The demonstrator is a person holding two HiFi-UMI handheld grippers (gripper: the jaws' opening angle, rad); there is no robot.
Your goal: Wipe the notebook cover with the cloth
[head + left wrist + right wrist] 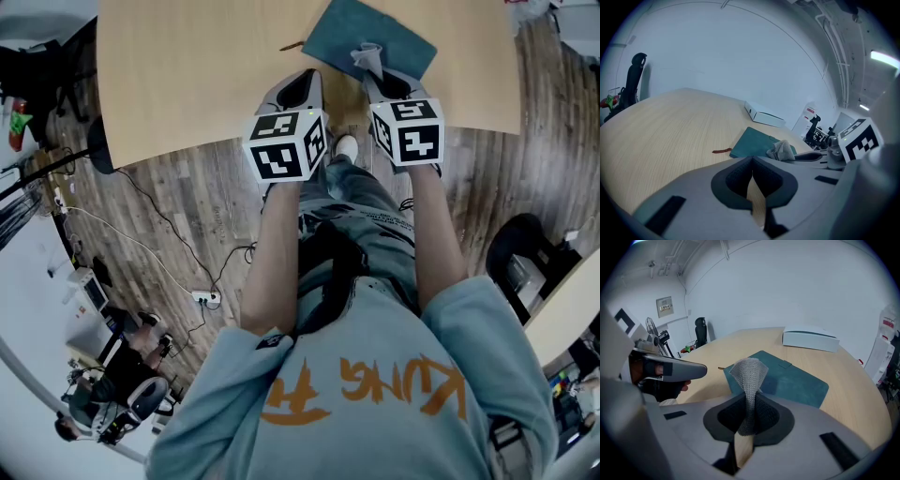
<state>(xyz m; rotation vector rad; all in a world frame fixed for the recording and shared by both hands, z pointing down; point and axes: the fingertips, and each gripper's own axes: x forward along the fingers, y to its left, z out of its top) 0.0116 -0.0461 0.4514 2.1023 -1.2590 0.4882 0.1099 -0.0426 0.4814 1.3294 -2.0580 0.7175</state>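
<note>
Now cloth [749, 375] in right tool [746, 401], by notebook [799, 384]

The bench [187, 66] is pale wood-grain, smooth and matt. The notebook [797, 383] has a soft, matt teal cover, suede-like. The cloth [749, 376] is grey with a coarse waffle weave. The left hand-held gripper [752, 180] and right hand-held gripper [746, 418] show smooth matt grey plastic shells and dark, finely textured pads [736, 183]. The floor [206, 206] is darker wood planking.
</note>
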